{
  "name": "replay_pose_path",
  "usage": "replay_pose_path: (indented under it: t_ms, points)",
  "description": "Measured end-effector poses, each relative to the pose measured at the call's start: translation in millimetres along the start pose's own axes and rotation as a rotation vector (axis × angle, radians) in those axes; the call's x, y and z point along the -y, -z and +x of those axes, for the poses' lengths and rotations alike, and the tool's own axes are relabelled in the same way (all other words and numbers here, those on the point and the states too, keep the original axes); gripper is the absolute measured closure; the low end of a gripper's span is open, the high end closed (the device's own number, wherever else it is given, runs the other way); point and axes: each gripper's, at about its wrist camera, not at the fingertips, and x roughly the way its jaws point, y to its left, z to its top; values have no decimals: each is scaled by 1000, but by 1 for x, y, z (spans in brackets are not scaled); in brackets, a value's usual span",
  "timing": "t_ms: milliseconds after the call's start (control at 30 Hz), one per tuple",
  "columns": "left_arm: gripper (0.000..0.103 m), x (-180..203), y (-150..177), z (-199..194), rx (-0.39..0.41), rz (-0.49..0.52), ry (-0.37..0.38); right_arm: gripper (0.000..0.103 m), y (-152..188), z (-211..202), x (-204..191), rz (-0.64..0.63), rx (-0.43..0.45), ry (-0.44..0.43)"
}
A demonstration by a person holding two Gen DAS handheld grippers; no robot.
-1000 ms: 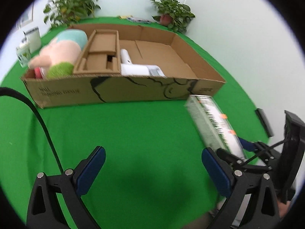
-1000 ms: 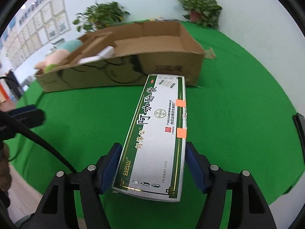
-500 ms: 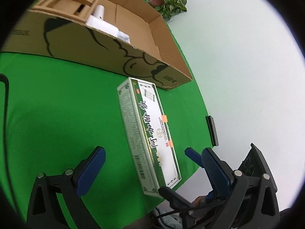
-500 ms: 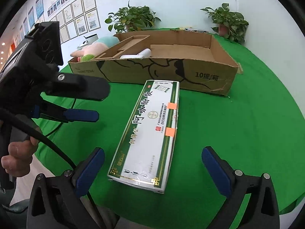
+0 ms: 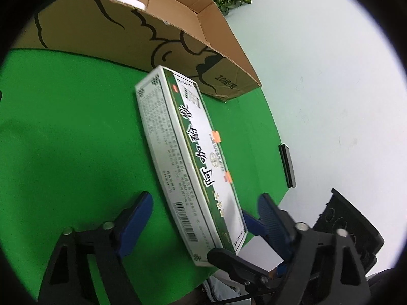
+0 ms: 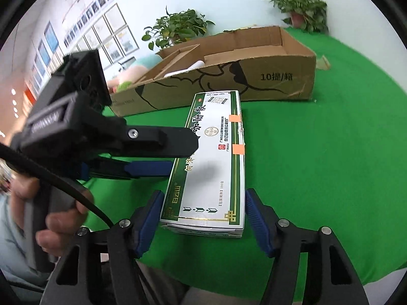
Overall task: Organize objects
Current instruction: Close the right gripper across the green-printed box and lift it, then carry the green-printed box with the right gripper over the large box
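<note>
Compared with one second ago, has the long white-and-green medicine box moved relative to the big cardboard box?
Cannot tell. The long white-and-green medicine box points end-on at the big cardboard box front wall in both right-wrist pictures; the camera moved, so any shift is unclear.

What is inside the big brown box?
In the cardboard box a white roll, a brown cardboard insert and a pink and green plush toy show. The front wall hides the floor beneath them.
</note>
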Motion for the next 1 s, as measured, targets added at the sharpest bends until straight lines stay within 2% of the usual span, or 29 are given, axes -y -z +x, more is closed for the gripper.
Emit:
replay_pose_path:
  t_ms: [100,167,367,467,833,1000]
  points:
    - [40,3,4,4,-10,-2,-21,41,1,0,5,44,-2,-98]
    - [54,5,5,5,-11,-1,-36,41,2,2,6,60,-3,-136]
    - [64,28,7,-7,27,48,-46,42,-4,0,-5,6,23,-115]
    - [65,46,4,-16,61,87,-64,44,-13,-4,-10,-21,56,-76]
    - [65,98,-10,-46,163,180,-95,44,-51,-28,-21,-56,191,-54]
    - [65,120,-22,-53,196,233,-79,44,-71,-40,-23,-76,248,-31]
